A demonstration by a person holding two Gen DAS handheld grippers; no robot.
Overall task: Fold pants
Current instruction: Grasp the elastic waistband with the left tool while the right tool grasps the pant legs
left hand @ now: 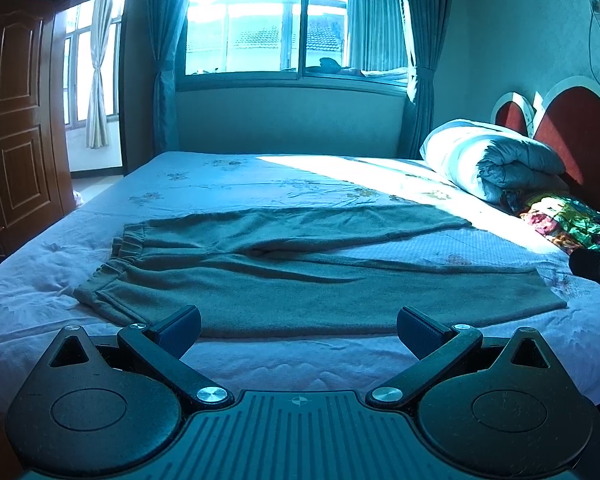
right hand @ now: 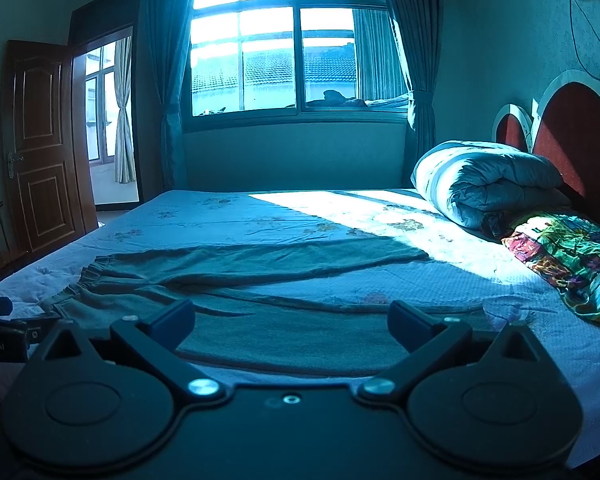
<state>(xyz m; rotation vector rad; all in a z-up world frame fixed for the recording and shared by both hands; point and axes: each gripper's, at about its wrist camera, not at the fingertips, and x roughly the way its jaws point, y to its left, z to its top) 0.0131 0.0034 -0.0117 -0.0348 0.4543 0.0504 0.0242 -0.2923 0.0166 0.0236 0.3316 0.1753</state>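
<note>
Grey-green pants (left hand: 300, 272) lie flat and spread out on the bed (left hand: 284, 364), with the elastic waistband (left hand: 124, 248) at the left and both legs running to the right. My left gripper (left hand: 299, 332) is open just short of the near leg's edge, holding nothing. In the right wrist view the same pants (right hand: 260, 312) stretch across the bed (right hand: 572, 368), and my right gripper (right hand: 291, 326) is open over the near leg, also holding nothing. The other gripper's body shows at each view's edge (left hand: 598, 268) (right hand: 0, 336).
A rolled grey-and-white quilt (left hand: 496, 160) and a colourful patterned cloth (left hand: 572, 220) lie at the bed's right end by the red headboard (left hand: 580, 128). A window with curtains (left hand: 296, 28) faces me, and an open wooden door (left hand: 16, 112) stands at the left.
</note>
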